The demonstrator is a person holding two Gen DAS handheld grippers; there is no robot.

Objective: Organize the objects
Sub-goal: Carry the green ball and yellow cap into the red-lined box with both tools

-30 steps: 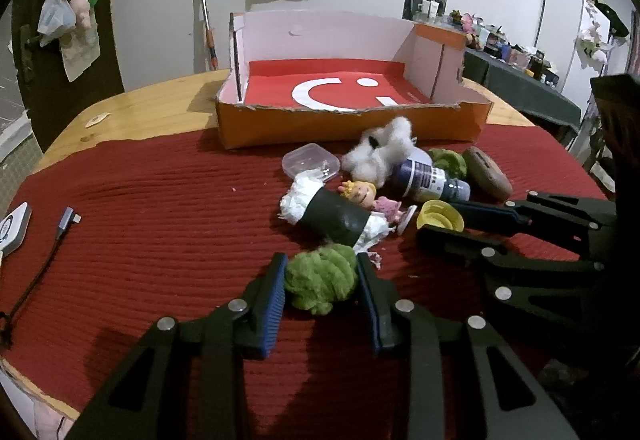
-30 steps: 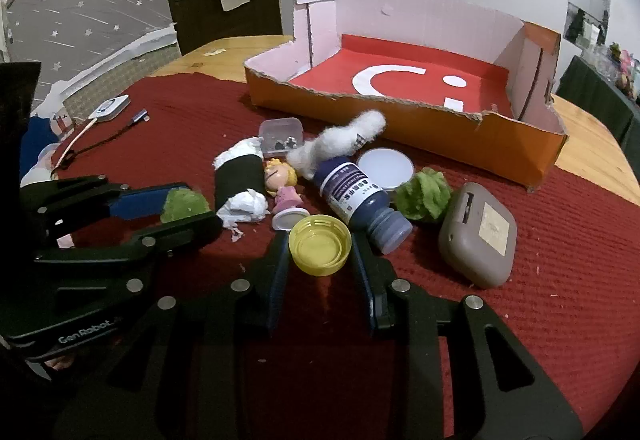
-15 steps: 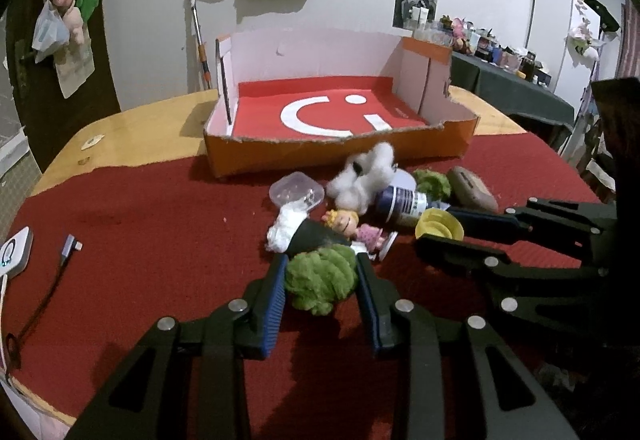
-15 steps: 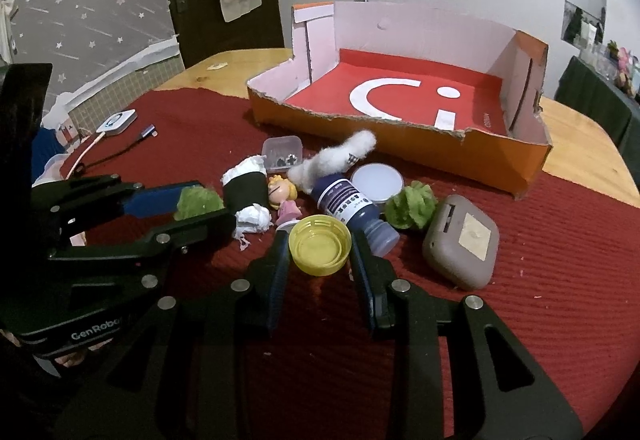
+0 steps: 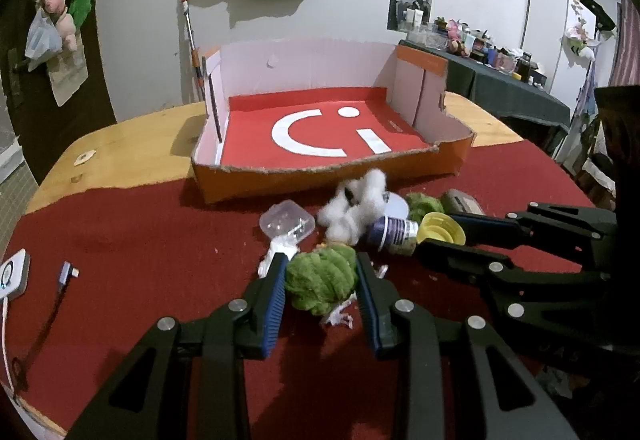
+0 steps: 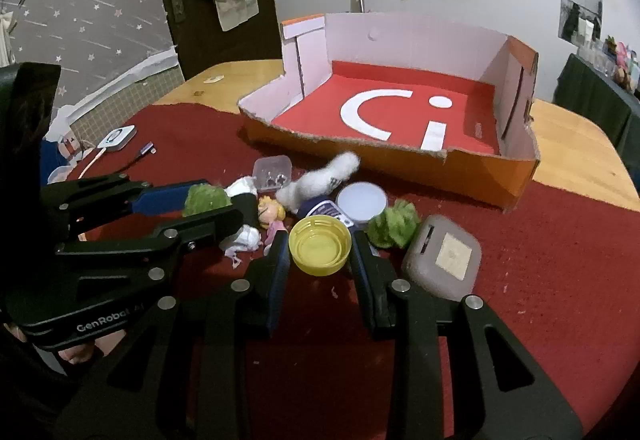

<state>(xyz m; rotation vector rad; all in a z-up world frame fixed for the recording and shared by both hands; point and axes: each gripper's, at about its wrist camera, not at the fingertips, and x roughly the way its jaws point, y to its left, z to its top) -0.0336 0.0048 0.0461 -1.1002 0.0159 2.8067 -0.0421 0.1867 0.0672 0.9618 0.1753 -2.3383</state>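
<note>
We are comparing this moment with the views from a second back. Both held items are now appearing raised off the red cloth (image 5: pixel 160 240), and the open cardboard box (image 5: pixel 328 176) is sitting lower and fuller in the left wrist view, so we are looking further down onto its floor than before. We are reading this as the lift being done and the carry toward the box beginning; nothing is lying in the box yet.

The left gripper (image 5: pixel 322 280) is clamping the green fuzzy ball (image 5: pixel 320 282) at a narrow opening, both blue pads pressing into its sides. The right gripper (image 6: pixel 320 248) is closed nearly as far as it goes on the yellow cap (image 6: pixel 320 246), hollow side up, its rim caught between the pads.

Ahead of the left gripper and just below it, the remaining pile is waiting: a clear small case (image 5: pixel 286 218), a white fluffy tuft (image 5: pixel 354 206), a dark bottle (image 5: pixel 390 234). To the right of the right gripper, a second green ball (image 6: pixel 394 226) and a grey case (image 6: pixel 442 258) are lying on the cloth. The box is standing beyond the pile, ahead of both grippers.
</note>
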